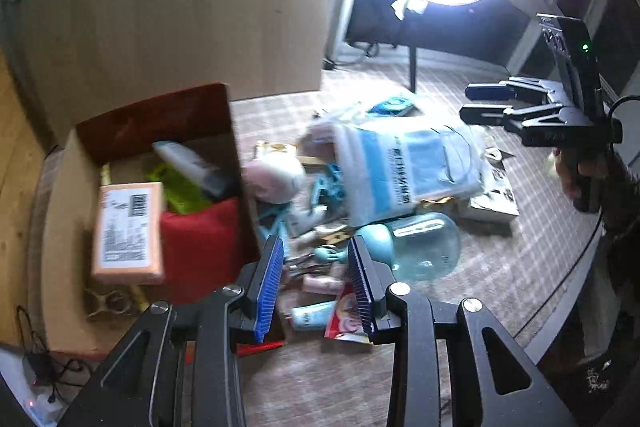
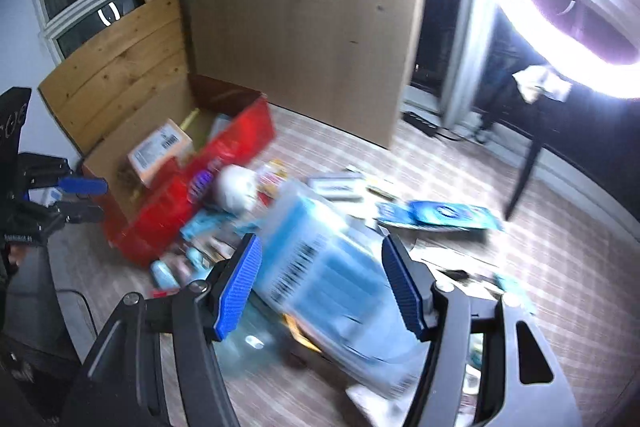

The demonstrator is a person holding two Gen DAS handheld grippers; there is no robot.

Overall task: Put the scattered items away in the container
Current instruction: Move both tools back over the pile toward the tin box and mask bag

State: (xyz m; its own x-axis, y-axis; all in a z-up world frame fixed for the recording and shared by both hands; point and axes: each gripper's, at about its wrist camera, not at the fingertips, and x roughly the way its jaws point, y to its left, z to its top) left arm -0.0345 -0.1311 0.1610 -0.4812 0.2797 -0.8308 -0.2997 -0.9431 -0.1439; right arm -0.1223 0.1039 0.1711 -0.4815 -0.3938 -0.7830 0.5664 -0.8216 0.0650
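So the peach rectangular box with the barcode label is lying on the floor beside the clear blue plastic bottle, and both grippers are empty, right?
Not quite. The peach rectangular box with the barcode label lies inside the red and brown cardboard container, not on the floor beside the clear blue plastic bottle; the left wrist view shows it. Both grippers are empty.

My left gripper (image 1: 316, 283) and right gripper (image 2: 320, 283) were black frames with ribbed blue pads (image 1: 267, 289), silver screws (image 1: 399, 288) and a trailing black cable (image 1: 576, 263).

1. Open cardboard box (image 1: 68, 211), red-lined, seen on the floor; a peach barcoded box (image 1: 128, 233) lies inside.
2. Blue-white mask pack (image 1: 404, 167) lies flat atop the scattered pile.
3. Clear blue bottle (image 1: 424, 247) lies sideways.
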